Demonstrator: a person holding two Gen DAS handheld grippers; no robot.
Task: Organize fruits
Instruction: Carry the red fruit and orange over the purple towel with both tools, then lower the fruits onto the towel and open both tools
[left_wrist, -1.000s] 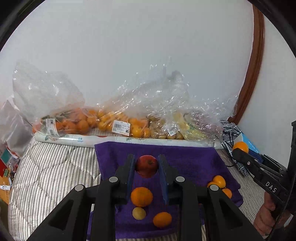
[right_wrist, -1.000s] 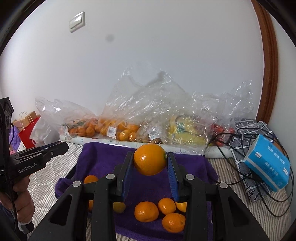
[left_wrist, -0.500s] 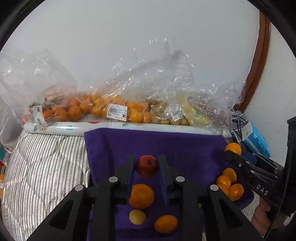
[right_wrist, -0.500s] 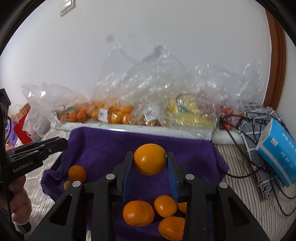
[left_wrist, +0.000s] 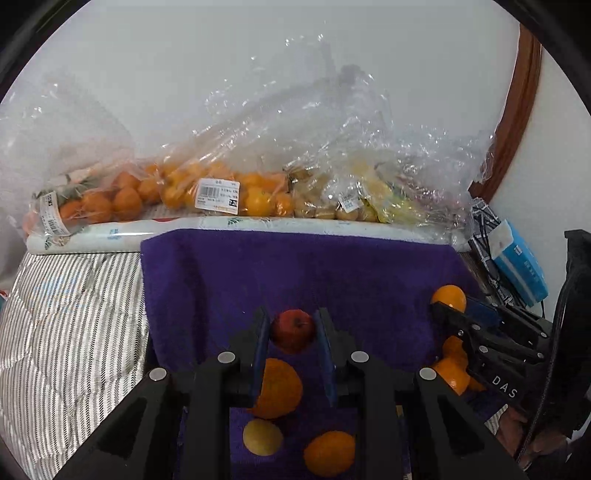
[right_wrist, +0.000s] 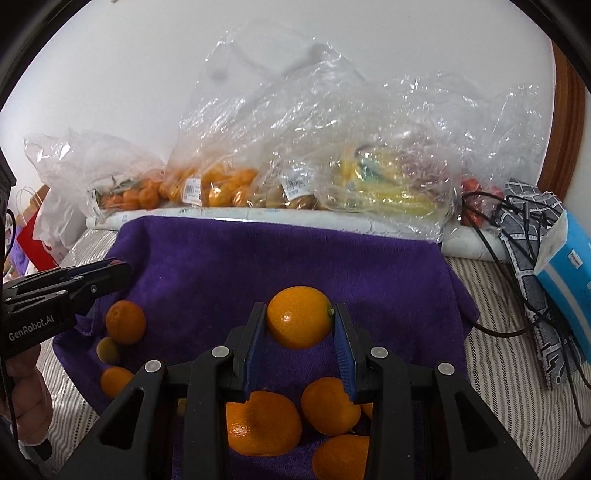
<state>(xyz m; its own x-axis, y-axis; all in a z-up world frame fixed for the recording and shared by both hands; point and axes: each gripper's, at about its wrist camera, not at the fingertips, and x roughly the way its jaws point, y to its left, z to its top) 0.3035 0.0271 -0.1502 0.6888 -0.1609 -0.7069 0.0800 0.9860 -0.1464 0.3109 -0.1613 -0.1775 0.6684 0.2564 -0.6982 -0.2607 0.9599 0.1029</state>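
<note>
My left gripper (left_wrist: 291, 330) is shut on a small red apple (left_wrist: 293, 332), held above a purple towel (left_wrist: 295, 273). Under it on the towel lie an orange (left_wrist: 277, 387), a small yellow fruit (left_wrist: 262, 436) and another orange (left_wrist: 328, 453). My right gripper (right_wrist: 299, 319) is shut on a large orange (right_wrist: 299, 317) over the same towel (right_wrist: 277, 258), with several oranges (right_wrist: 262, 422) heaped below its fingers. In the left wrist view the right gripper (left_wrist: 448, 304) shows at the right with its orange (left_wrist: 448, 297). The left gripper (right_wrist: 118, 269) appears at the left of the right wrist view.
Clear plastic bags of oranges (left_wrist: 177, 192), small brown fruit (left_wrist: 321, 203) and bananas (right_wrist: 384, 184) line the wall behind a rolled white mat (left_wrist: 240, 227). A blue tissue box (right_wrist: 565, 266) and black cables (right_wrist: 517, 229) lie at the right. Striped bedding (left_wrist: 70, 314) surrounds the towel.
Both grippers have sunk and tipped down toward the towel, each still holding its fruit. The towel and the loose fruit on it look larger and nearer.
</note>
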